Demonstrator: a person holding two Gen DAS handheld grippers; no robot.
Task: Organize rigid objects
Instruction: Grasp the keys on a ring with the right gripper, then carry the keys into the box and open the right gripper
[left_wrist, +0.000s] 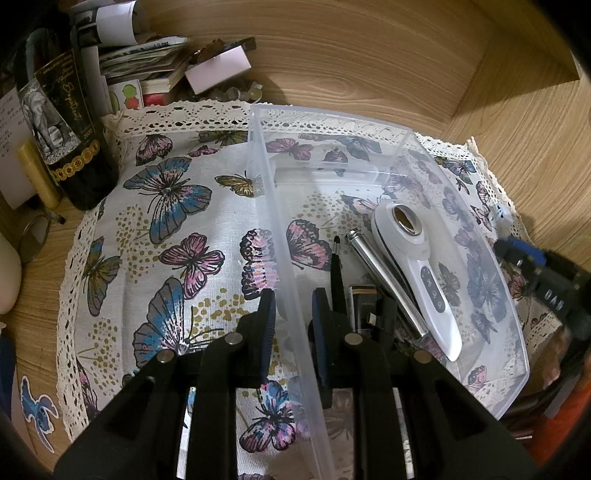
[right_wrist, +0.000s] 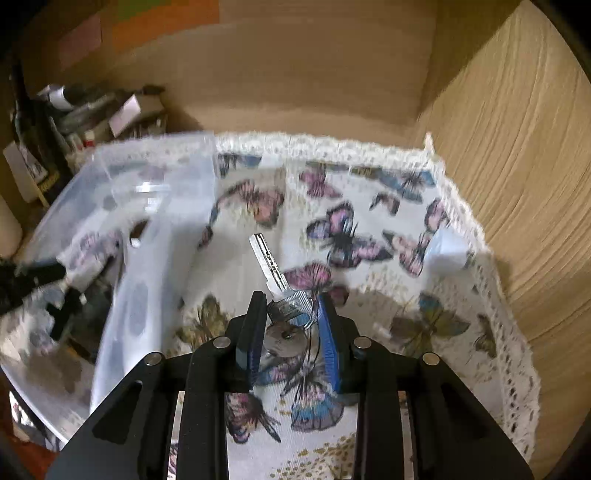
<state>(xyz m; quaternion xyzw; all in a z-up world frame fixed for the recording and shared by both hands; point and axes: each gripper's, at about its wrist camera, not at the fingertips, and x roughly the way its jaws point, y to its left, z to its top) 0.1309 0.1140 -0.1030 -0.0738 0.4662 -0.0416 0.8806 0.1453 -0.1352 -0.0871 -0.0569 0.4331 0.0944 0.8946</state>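
A clear plastic bin stands on a butterfly cloth. Inside lie a white handheld device, a silver tube, a black pen and a small dark box. My left gripper straddles the bin's left wall, its jaws closed onto it. My right gripper is shut on a bunch of keys, held above the cloth right of the bin; one silver key points forward. The right gripper also shows at the left wrist view's right edge.
A dark wine bottle, stacked papers and boxes and a small round mirror crowd the back left. Wooden walls close the back and right. A small white object lies on the cloth at the right.
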